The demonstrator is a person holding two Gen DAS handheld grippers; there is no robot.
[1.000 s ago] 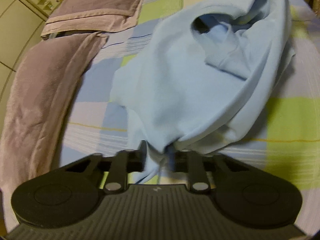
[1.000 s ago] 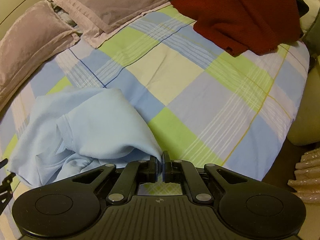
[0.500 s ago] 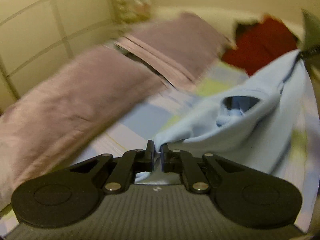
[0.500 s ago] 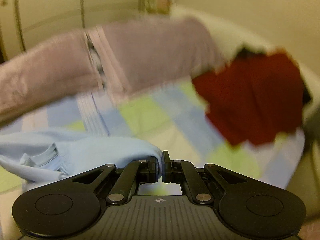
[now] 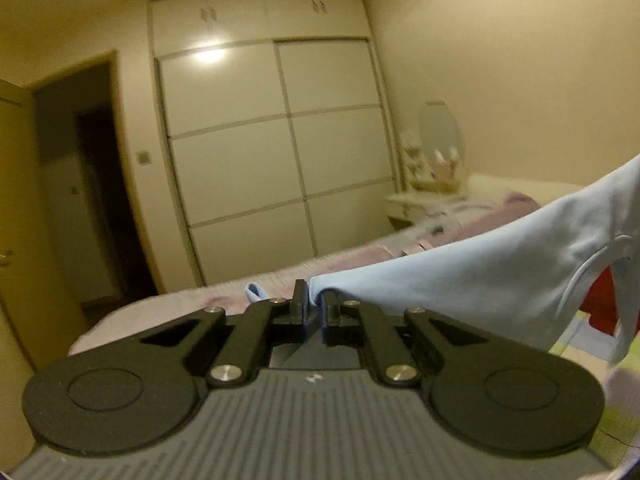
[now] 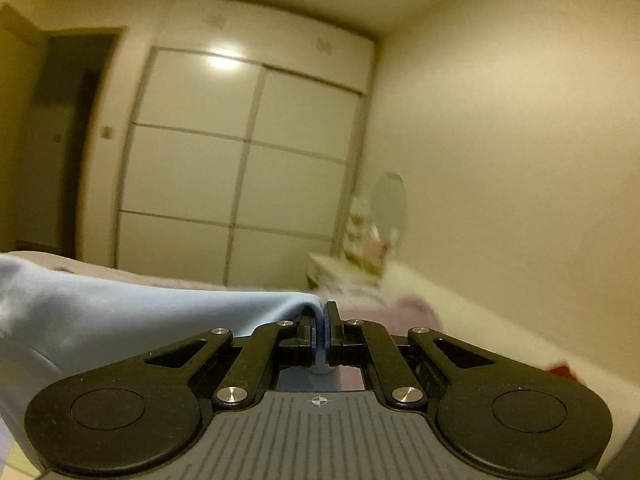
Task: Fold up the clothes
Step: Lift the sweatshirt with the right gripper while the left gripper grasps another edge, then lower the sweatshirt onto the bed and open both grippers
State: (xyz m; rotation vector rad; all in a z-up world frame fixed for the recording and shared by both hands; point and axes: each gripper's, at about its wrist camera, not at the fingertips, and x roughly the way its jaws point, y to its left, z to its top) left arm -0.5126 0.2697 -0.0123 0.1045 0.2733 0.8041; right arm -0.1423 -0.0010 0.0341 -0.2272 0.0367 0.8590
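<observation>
Pale blue cloth is pinched in both tools. The left gripper (image 5: 314, 300) has its jaws pressed together on an edge of the light blue garment (image 5: 480, 280), and from there the fabric runs off to the right and upward, sagging in a broad sheet with a seam showing near the right edge of the left wrist view. A small tab of the same cloth pokes out just left of the jaws. The right gripper (image 6: 322, 312) is likewise clamped tight on the garment, a thin fold squeezed between its pads, and the rest spreads away to the left. The garment hangs stretched between the two, above the bed (image 5: 576, 364), whose checked sheet shows at the near right. A red item (image 5: 600, 312) lies behind the hanging cloth. Far off stands a white wardrobe (image 5: 272, 140), with a dark doorway (image 5: 88, 200) to its left.
</observation>
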